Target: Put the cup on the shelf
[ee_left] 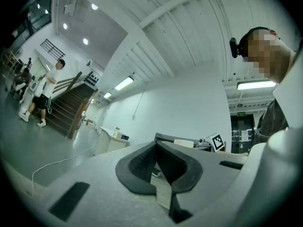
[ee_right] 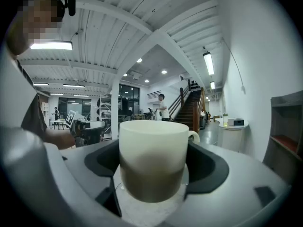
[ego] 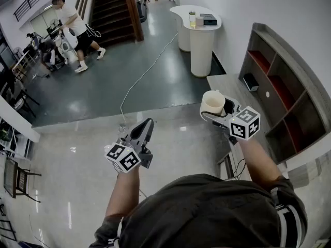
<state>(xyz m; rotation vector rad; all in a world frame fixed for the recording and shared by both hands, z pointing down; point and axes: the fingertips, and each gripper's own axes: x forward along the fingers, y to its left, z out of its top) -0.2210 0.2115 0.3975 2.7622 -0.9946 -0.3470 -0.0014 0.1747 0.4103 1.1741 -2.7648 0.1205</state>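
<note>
Carrying the cup (ego: 213,103) upright, the right gripper (ego: 217,112) has its jaws set wide around the mug's body. Its dark pads (ee_right: 208,167) press on both flanks, as the right gripper view shows. The cup is white, its mouth faces up, and its handle (ee_right: 193,136) points away from the camera, toward that view's right. In the head view the cup hangs in the air beside the near end of a wooden surface (ego: 234,87). It is apart from the shelf (ego: 289,102) and rests in none of the shelf's compartments. The shelf is a grey unit at the right edge, and some of its bays are lined in red.

The left gripper (ego: 147,126) is held lower and to the left, over the glossy floor (ego: 77,164). Its jaws are pressed together at the tips with nothing between them.

Background: a white rounded counter (ego: 199,35), a staircase (ego: 114,9), a cable (ego: 145,71) lying across the floor, and a person in a white shirt (ego: 72,19) standing near the stairs.
</note>
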